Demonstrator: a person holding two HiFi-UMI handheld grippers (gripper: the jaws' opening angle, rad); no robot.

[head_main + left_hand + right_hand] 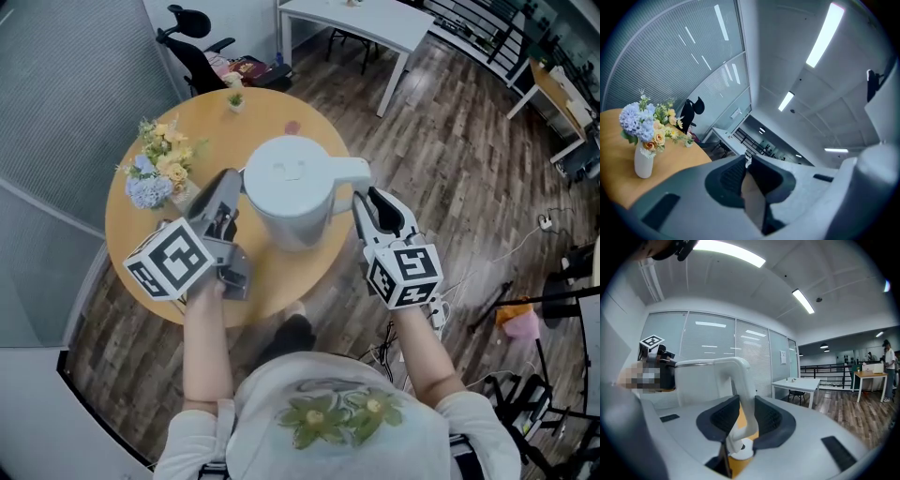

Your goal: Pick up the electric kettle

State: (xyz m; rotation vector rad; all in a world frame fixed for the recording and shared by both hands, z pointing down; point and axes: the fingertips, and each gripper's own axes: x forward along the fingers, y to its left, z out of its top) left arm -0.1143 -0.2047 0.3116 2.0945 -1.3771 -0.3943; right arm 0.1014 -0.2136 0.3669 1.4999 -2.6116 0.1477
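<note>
The white electric kettle [291, 187] is in front of me over the round wooden table [216, 122]. My right gripper [370, 208] is shut on its curved handle [352, 172]. In the right gripper view the handle [743, 385] runs down between the dark pads of the right gripper [740, 408], with the kettle body [701, 383] behind it. My left gripper [225, 202] lies close along the kettle's left side, jaws shut with nothing held. In the left gripper view the left gripper [746, 161] points past the kettle [883, 117], which fills the right edge.
A white vase of blue and yellow flowers [159, 169] stands on the table's left part, also seen as the vase [644, 140] in the left gripper view. A small potted plant [234, 98] sits at the far rim. Beyond are a black office chair [192, 42] and a white desk [361, 21].
</note>
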